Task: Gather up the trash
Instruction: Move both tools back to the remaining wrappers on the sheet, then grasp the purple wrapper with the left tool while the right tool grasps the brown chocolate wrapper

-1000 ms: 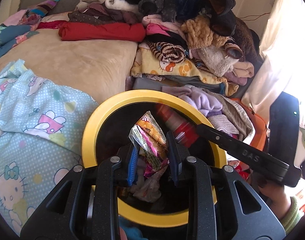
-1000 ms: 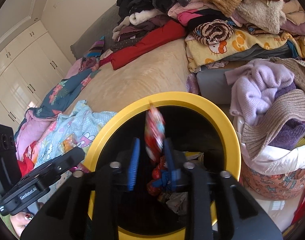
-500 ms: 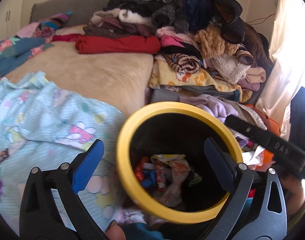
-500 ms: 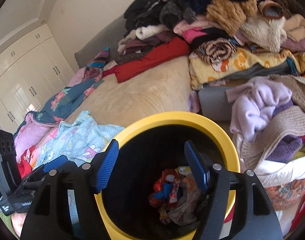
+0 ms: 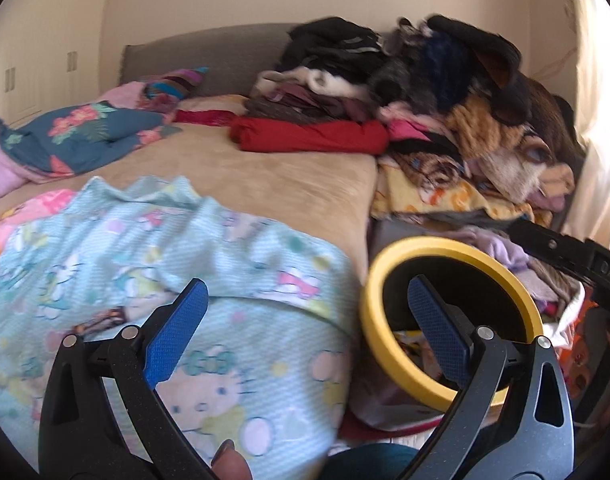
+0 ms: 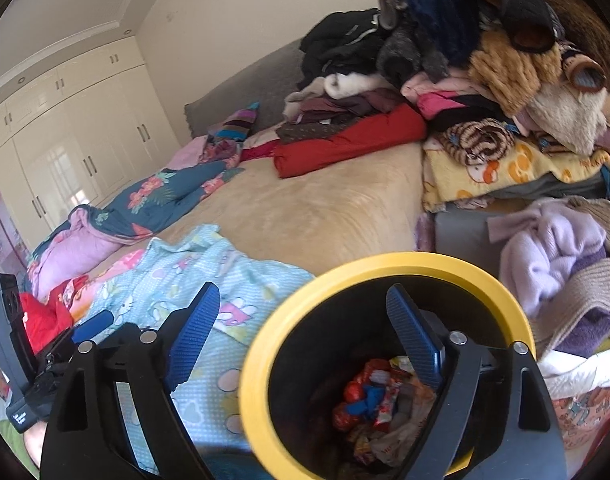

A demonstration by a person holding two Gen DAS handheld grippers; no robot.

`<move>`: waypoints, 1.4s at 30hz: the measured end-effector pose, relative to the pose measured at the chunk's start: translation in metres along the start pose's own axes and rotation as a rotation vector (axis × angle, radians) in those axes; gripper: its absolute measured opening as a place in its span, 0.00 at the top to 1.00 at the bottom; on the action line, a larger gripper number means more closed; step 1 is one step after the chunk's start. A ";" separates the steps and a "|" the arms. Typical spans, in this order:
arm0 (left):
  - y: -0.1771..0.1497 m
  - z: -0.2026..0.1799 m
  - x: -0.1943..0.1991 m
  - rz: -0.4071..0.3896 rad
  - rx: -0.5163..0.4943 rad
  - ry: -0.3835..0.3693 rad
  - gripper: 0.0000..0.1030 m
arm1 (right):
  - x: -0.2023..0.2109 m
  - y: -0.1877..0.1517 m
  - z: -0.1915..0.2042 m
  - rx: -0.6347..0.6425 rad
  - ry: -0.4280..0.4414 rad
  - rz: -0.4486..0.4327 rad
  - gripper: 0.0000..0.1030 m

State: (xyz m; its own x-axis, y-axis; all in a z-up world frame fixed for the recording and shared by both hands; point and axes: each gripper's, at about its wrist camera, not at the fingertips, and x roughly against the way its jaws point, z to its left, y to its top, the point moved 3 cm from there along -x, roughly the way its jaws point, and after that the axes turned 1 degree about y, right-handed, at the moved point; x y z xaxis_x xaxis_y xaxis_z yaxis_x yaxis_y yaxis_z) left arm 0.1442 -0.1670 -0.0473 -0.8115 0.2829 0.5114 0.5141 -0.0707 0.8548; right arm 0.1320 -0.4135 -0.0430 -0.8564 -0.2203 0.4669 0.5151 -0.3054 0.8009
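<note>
We are swinging left gripper (image 5: 305,328) and right gripper (image 6: 303,330), jaws just opened, both empty, away from bin (image 6: 389,264); dropped wrappers (image 6: 375,396) lying inside now. We are seeking more trash on blanket (image 5: 105,248).

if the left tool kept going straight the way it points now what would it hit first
Most likely the light blue cartoon-print blanket on the bed: the open, empty left tool aims at it, just left of the yellow-rimmed bin. Depth is uncertain.
</note>
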 end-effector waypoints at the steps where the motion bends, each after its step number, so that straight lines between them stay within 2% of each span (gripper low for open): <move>1: 0.000 0.005 0.002 -0.005 0.012 0.007 0.11 | -0.001 0.000 0.006 0.008 0.006 0.000 0.18; 7: -0.001 0.041 0.018 -0.035 0.049 0.071 0.11 | -0.008 -0.003 0.036 0.047 0.034 0.009 0.14; 18: -0.014 0.099 0.030 -0.018 0.109 0.168 0.11 | -0.035 -0.018 0.090 0.114 0.101 0.069 0.13; 26: -0.037 0.154 0.029 0.039 0.203 0.259 0.11 | -0.061 -0.029 0.137 0.156 0.165 0.117 0.13; 30: -0.050 0.179 0.028 0.075 0.258 0.281 0.11 | -0.083 -0.036 0.161 0.175 0.206 0.170 0.13; 32: -0.058 0.190 0.025 0.102 0.284 0.278 0.14 | -0.097 -0.041 0.173 0.180 0.214 0.197 0.13; 37: -0.072 0.201 0.014 0.167 0.322 0.252 0.29 | -0.132 -0.052 0.200 0.187 0.247 0.277 0.13; 42: -0.081 0.207 -0.005 0.227 0.367 0.218 0.41 | -0.157 -0.055 0.225 0.209 0.279 0.318 0.13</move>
State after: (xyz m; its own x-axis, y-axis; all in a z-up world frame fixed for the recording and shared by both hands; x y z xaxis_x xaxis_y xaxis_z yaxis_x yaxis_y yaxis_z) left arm 0.1639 0.0354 -0.1369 -0.6868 0.0895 0.7214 0.7171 0.2455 0.6523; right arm 0.2306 -0.1539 -0.0756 -0.6007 -0.5220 0.6055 0.7081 0.0042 0.7061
